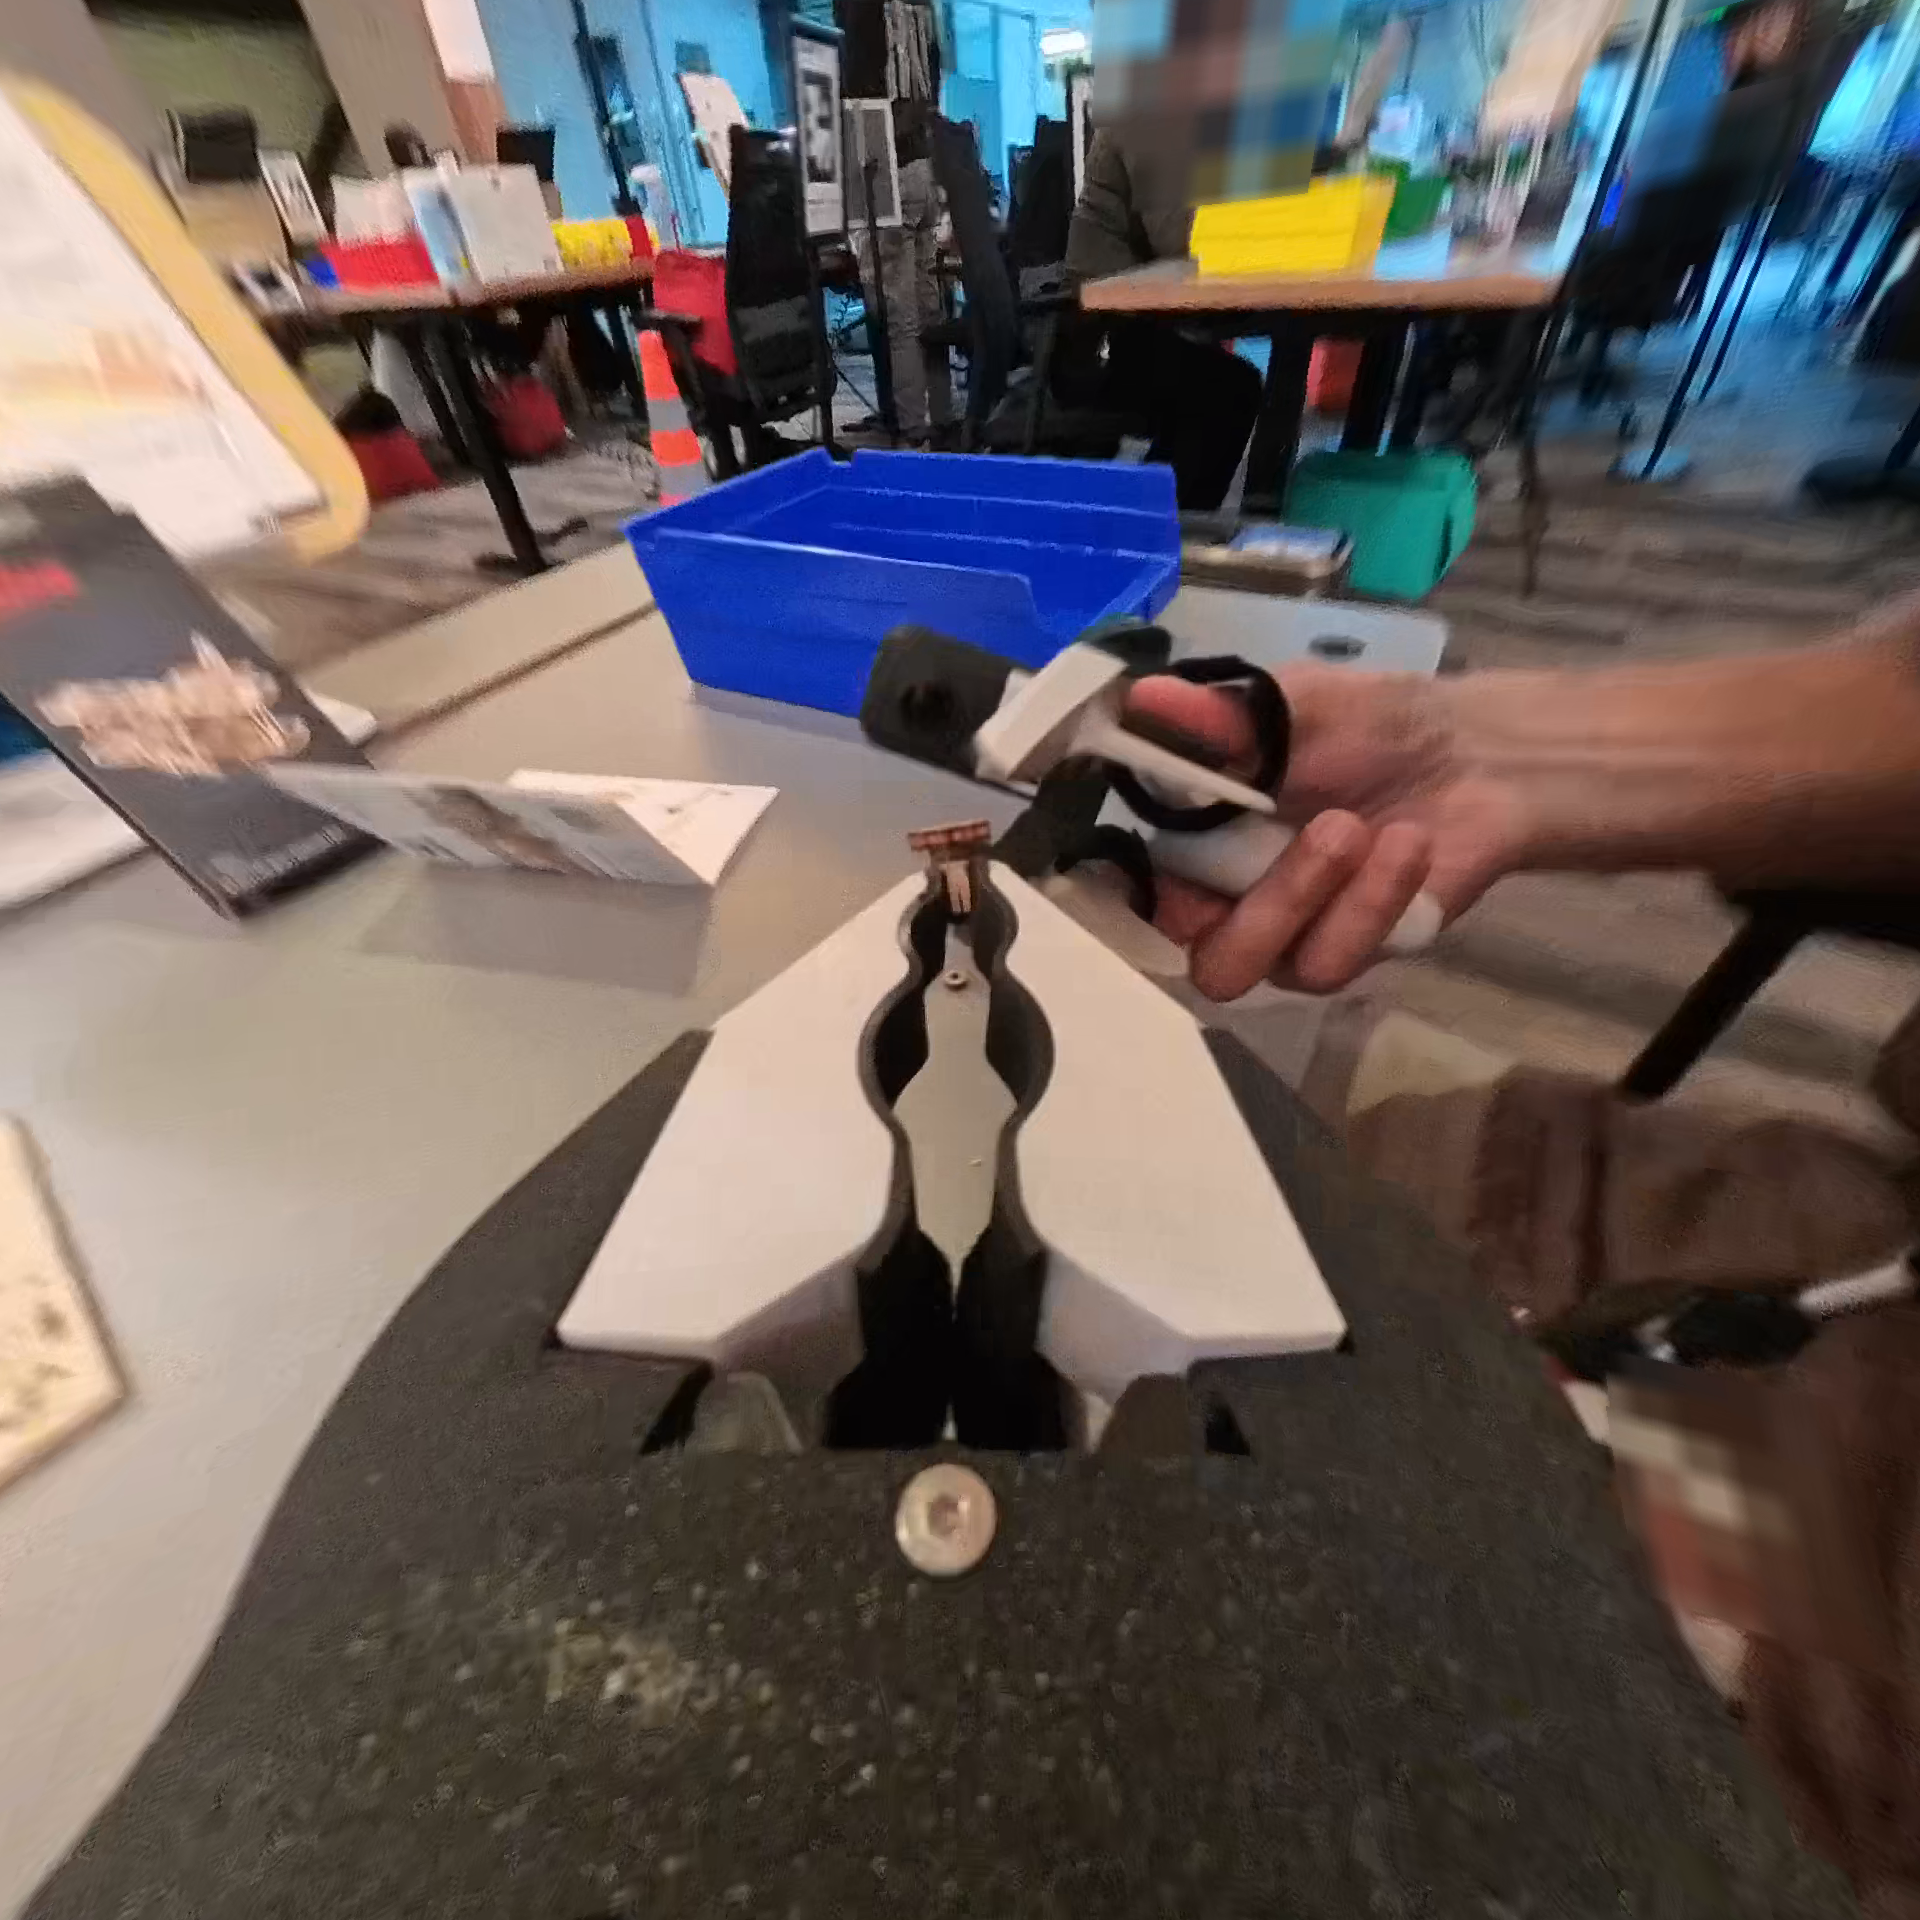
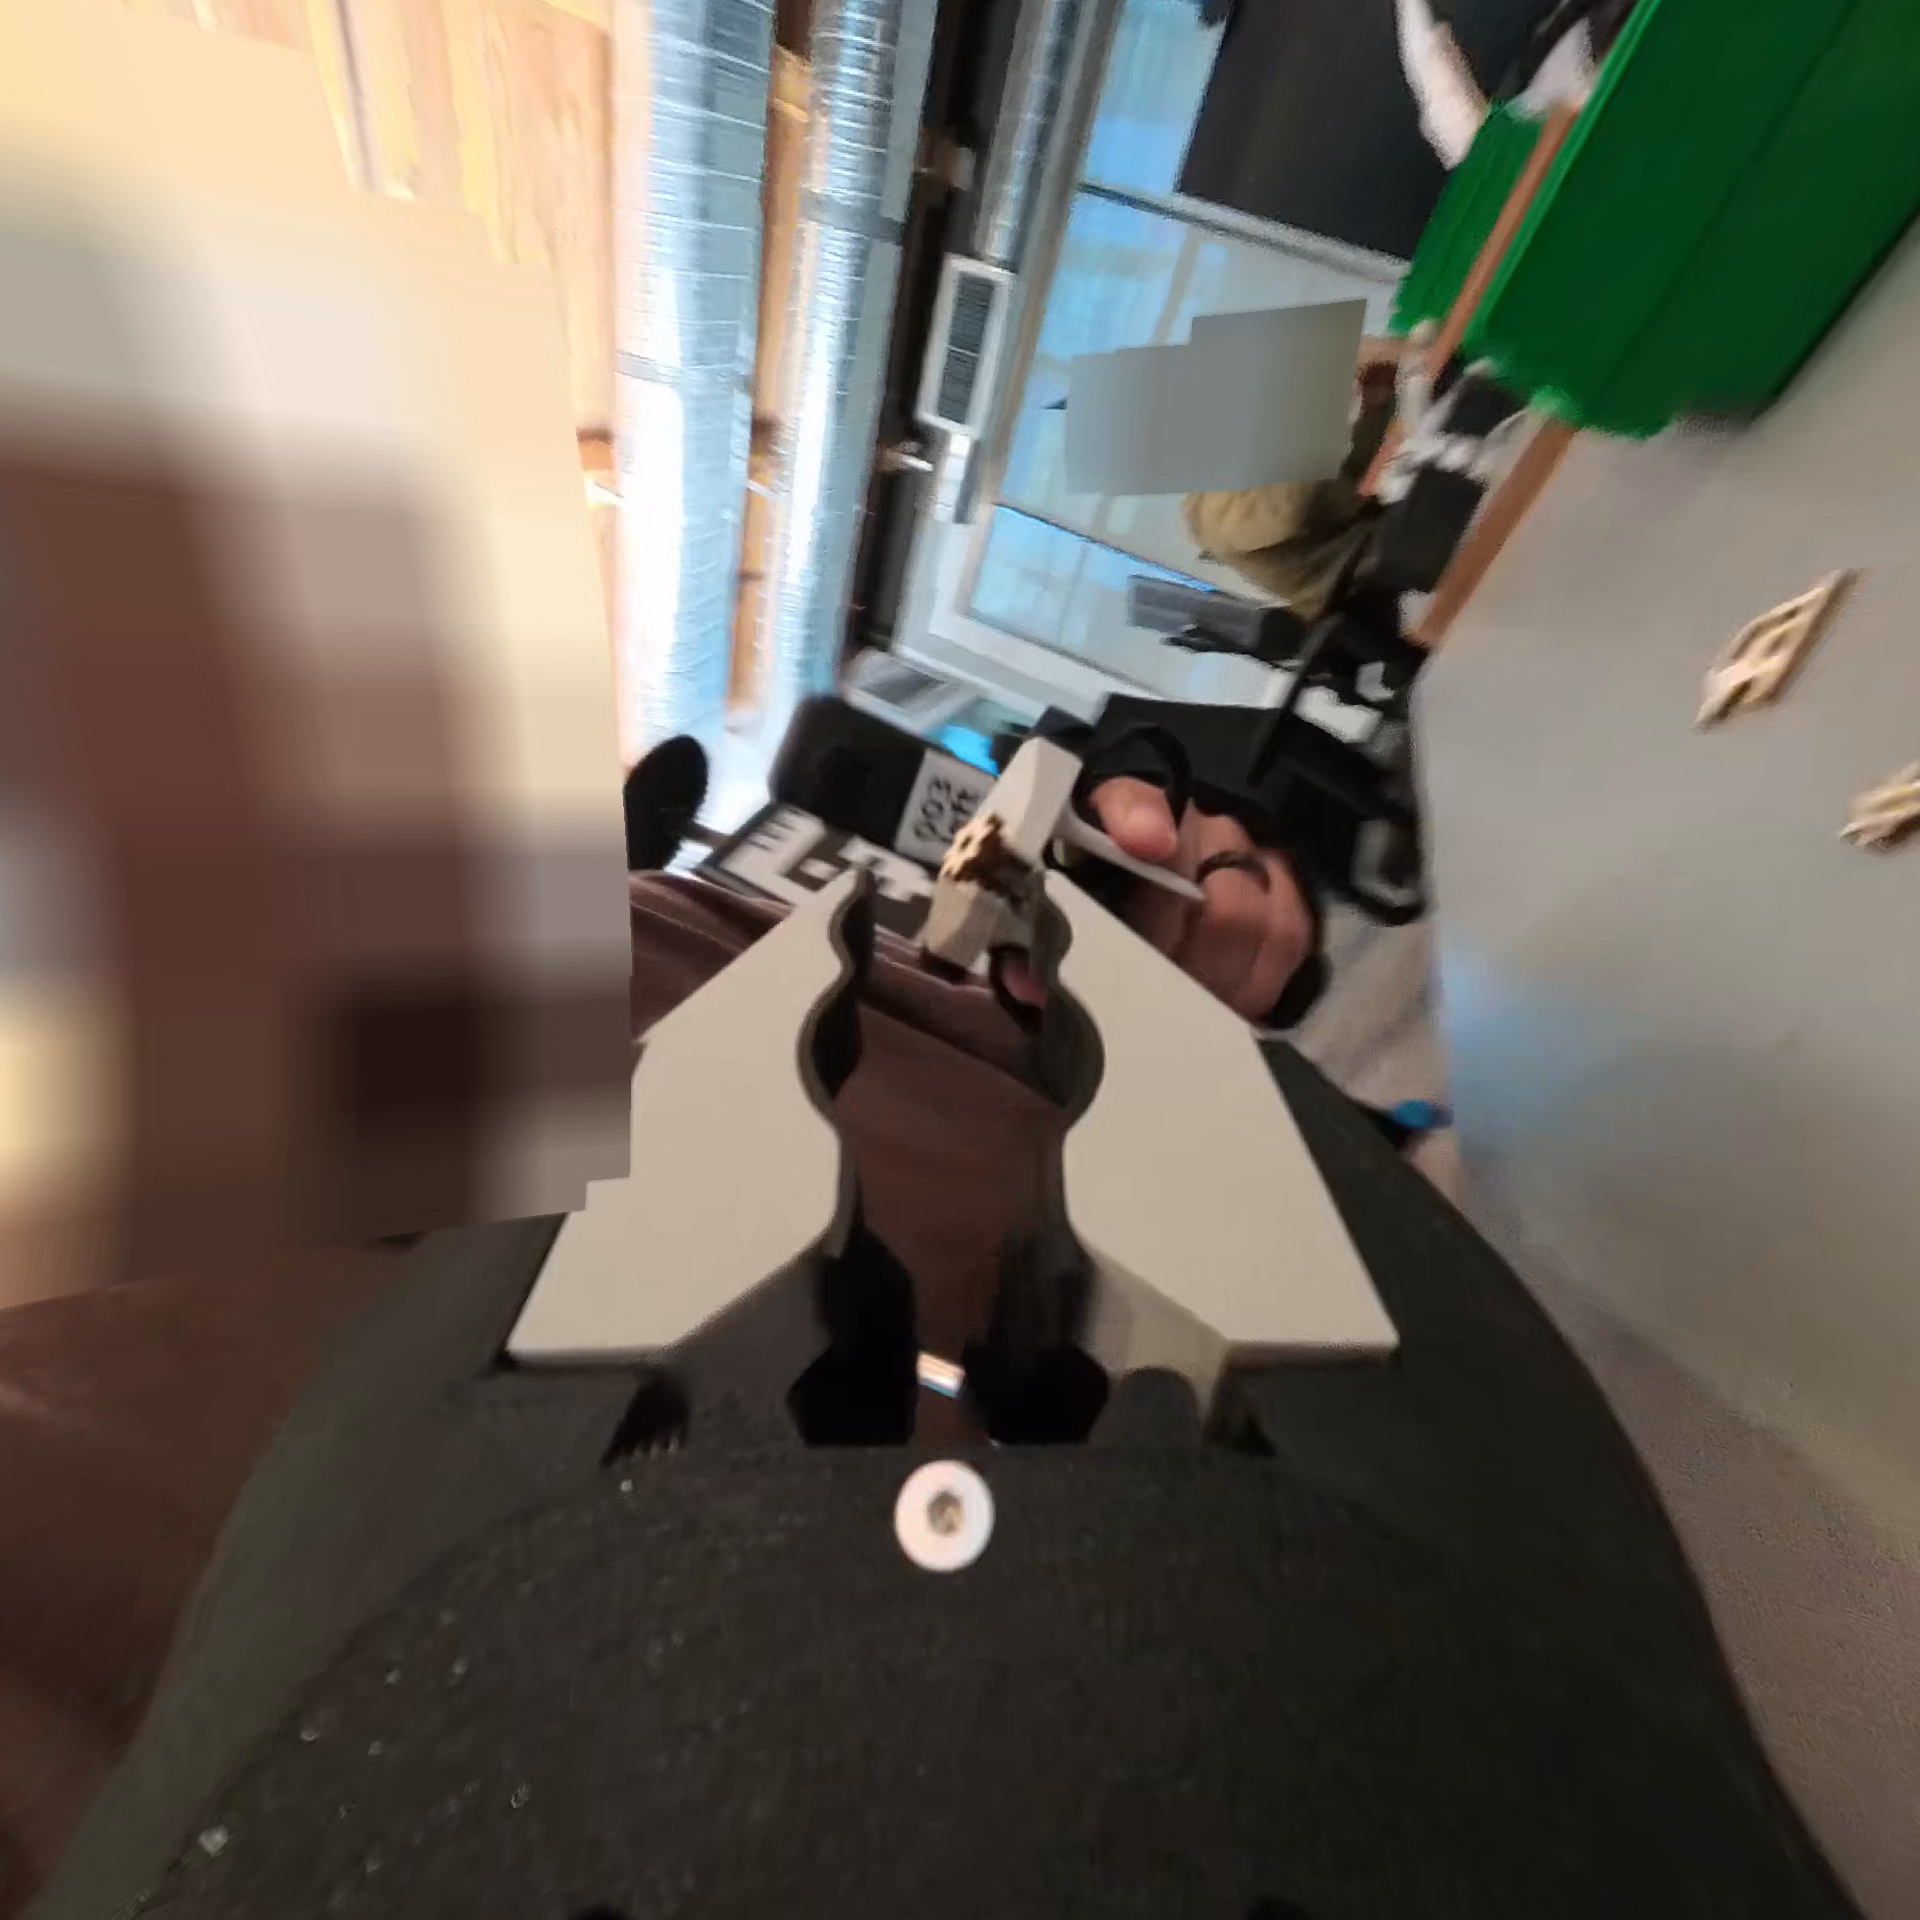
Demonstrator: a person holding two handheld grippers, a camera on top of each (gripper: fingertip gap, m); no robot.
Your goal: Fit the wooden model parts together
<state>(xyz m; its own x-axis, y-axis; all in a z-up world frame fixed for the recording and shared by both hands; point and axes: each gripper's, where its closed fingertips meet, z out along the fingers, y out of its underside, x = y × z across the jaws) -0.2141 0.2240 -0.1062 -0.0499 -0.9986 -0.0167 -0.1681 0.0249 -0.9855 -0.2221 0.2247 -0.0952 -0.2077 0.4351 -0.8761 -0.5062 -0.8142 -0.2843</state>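
Observation:
My left gripper (image 1: 951, 883) is shut on a small wooden part (image 1: 949, 844), which sticks out past its fingertips above the grey table (image 1: 312, 1039). The right gripper (image 1: 1023, 831), held in a hand, comes in from the right, and its tip is right beside that part. In the right wrist view my right gripper (image 2: 956, 894) is open and empty, tilted sideways. The left gripper's grey fingertips (image 2: 961, 925) and the wooden part (image 2: 982, 847) lie just past its jaws, close to the right finger. Whether they touch is unclear.
A blue bin (image 1: 904, 561) stands at the back of the table. A dark box (image 1: 156, 675) and a folded leaflet (image 1: 540, 821) lie on the left, a wooden sheet (image 1: 42, 1330) at the near left. Loose wooden pieces (image 2: 1766, 649) lie on the table. A person's sleeve (image 1: 1714, 1195) is at the right. My left and right fingertips are right by each other.

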